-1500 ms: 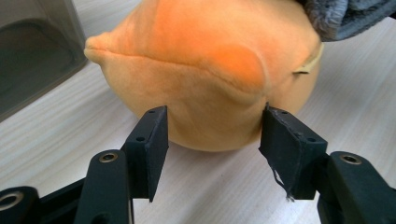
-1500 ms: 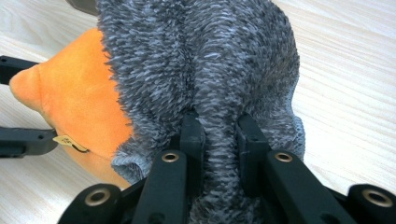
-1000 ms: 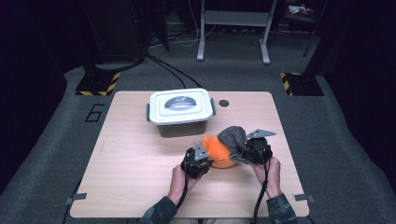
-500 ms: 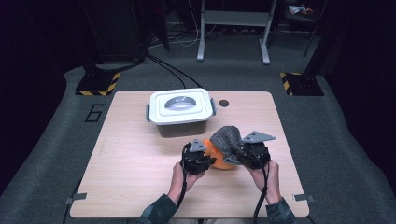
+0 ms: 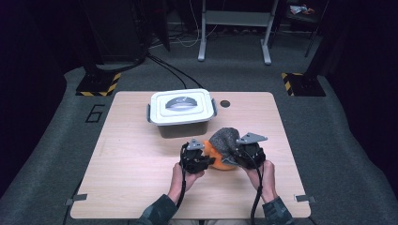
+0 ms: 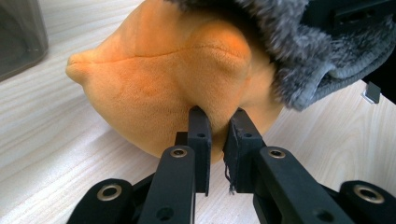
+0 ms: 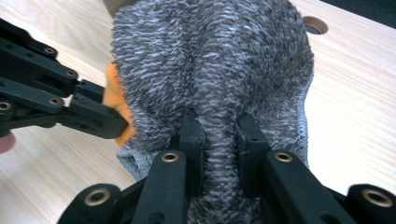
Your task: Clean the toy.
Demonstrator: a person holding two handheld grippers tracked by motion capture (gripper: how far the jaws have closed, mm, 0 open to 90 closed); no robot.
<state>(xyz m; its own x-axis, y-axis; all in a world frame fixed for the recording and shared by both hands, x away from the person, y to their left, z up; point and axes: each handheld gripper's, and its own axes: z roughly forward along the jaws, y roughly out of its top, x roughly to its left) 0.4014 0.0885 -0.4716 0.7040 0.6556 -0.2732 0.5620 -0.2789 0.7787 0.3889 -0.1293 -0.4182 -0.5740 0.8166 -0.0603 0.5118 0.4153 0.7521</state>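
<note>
Two grippers at work, near edge of wooden table [image 5: 131,187]. Left gripper [image 6: 218,122] pinching fold of orange plush [image 6: 163,88]; right gripper [image 7: 219,128] clamped on grey fuzzy cloth [image 7: 210,60] draped over plush. White lidded box [image 5: 182,112] just behind.

**Light wooden table and its load**

The table [image 5: 141,173] has a pale wood-grain top with a small round cable hole [image 5: 225,103] near its far edge. A lidded white-and-grey storage box [image 5: 182,111] stands toward the far middle. Nearer the person lies an orange plush [image 5: 218,160], resting on the wood, with a grey fuzzy cloth [image 5: 225,139] over it
</note>
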